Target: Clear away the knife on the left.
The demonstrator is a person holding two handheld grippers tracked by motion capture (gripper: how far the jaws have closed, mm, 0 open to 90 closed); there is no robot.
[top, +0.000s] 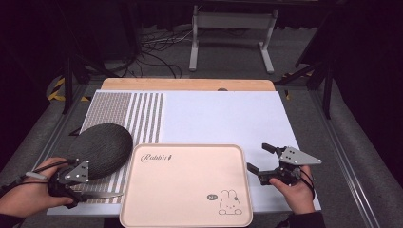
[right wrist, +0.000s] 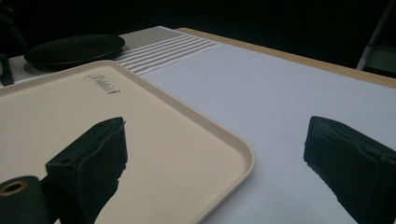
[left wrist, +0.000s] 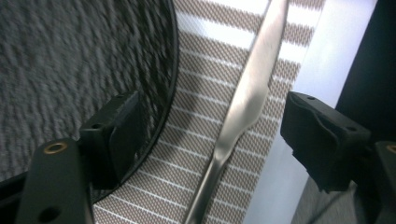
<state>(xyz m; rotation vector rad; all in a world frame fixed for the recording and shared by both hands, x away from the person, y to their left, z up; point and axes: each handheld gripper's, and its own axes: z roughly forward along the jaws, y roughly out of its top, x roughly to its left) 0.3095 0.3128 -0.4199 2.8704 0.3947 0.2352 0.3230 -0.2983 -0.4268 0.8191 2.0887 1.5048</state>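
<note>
Fingers point(left wrist: 116, 135) of the left gripper point(top: 90, 187) stood wide apart w/ nothing between the pads yet; they straddled a butter knife point(left wrist: 243, 107) lying flat on the striped placemat point(left wrist: 201, 135), blade toward the tray. In the high view the knife point(top: 102, 195) sat at the near edge of the mat, just beside the dark woven plate point(top: 100, 149) and just left of the pink tray point(top: 142, 209).

Step in hand, as I read it: picking up the knife. To do it well, prob. centre the jaws over the neck where handle meets blade, come down till the pads nearly touch the mat, then close square across the thin metal so it doesn't pivot or skid. One pad was v. close to the plate rim, so keep clear of that edge while closing.

Right gripper point(top: 265, 164) also gaped, holding nothing, hovering by the tray's right rim point(right wrist: 243, 154) over the white table cover point(top: 223, 118).

Containers: tray had nothing on it, only the printed "Rabbit" word and bunny drawing; plate also looked bare.
</note>
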